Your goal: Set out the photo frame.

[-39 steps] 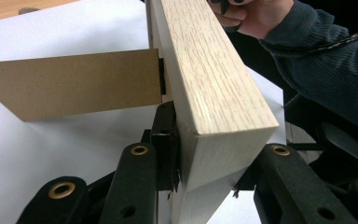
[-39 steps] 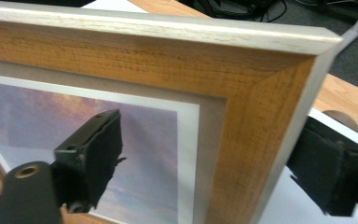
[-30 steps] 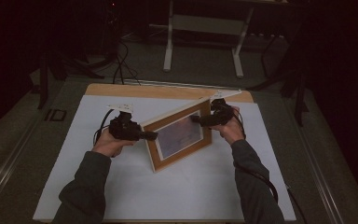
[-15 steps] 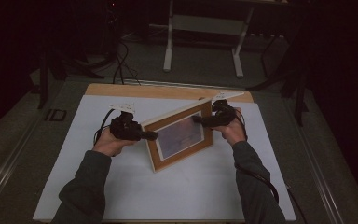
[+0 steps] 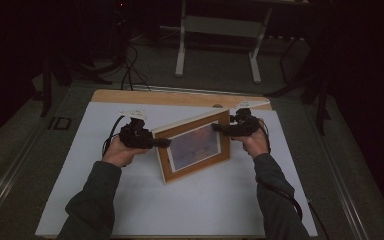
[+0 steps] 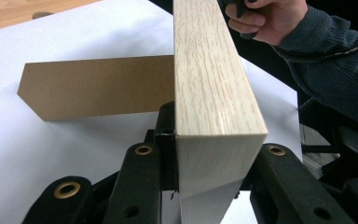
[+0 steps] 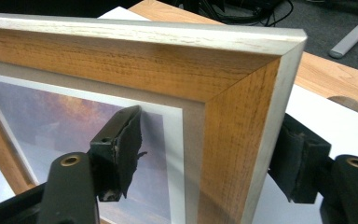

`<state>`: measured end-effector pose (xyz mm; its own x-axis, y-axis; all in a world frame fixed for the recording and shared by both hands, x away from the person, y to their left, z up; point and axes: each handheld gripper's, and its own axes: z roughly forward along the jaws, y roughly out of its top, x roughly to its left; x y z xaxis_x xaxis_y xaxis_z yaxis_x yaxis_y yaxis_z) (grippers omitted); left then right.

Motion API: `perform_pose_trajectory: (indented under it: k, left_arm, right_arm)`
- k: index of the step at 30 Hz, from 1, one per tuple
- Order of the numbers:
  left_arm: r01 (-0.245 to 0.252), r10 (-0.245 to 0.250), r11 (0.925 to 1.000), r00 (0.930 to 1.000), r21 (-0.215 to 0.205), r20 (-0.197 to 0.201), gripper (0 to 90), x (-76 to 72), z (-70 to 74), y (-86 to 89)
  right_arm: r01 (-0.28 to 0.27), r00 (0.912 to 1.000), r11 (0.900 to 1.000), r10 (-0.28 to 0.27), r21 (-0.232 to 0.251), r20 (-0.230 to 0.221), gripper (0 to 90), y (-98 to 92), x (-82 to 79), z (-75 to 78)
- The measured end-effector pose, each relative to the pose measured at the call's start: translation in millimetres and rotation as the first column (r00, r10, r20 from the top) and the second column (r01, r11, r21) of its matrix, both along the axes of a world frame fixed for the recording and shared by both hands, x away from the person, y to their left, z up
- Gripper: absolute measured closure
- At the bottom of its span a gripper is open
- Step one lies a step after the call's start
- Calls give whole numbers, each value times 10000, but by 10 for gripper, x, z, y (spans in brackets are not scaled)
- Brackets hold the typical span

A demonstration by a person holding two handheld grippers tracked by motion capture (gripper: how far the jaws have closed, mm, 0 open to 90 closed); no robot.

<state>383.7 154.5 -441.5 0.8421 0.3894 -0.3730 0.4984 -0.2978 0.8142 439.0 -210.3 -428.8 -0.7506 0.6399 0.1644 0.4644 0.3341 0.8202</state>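
Two tools are set on one picture frame (image 5: pixel 195 146), which stands tilted on its lower edge near the middle of the white sheet (image 5: pixel 130 210) covering the desk (image 5: pixel 180 97). Its brown easel back (image 6: pixel 98 93) is swung out behind it, as the left gripper view shows, so the propping is judged well along. The left tool (image 5: pixel 162 143) is clenched on the frame's left edge, the pale wood sitting tight between both jaws in its own view. The right tool (image 5: pixel 216 128) straddles the upper right corner; its jaws have just been closing, with the frame between them, yet a gap to the front pad (image 7: pixel 128 149) is seen, so that grip is judged not yet made. What is left, it seems, is for the frame to be settled on its easel, tested for steadiness, and then released by both tools.
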Motion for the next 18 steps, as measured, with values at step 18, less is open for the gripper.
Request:
perform_pose_trajectory:
  k: [18]
  left_arm:
    - [-464, 459, 9984, 9988, 325, 154, 765, 23, 13, -19]
  right_arm:
    - [115, 9997, 9994, -109, 318, -198, 403, -75, -31, -8]
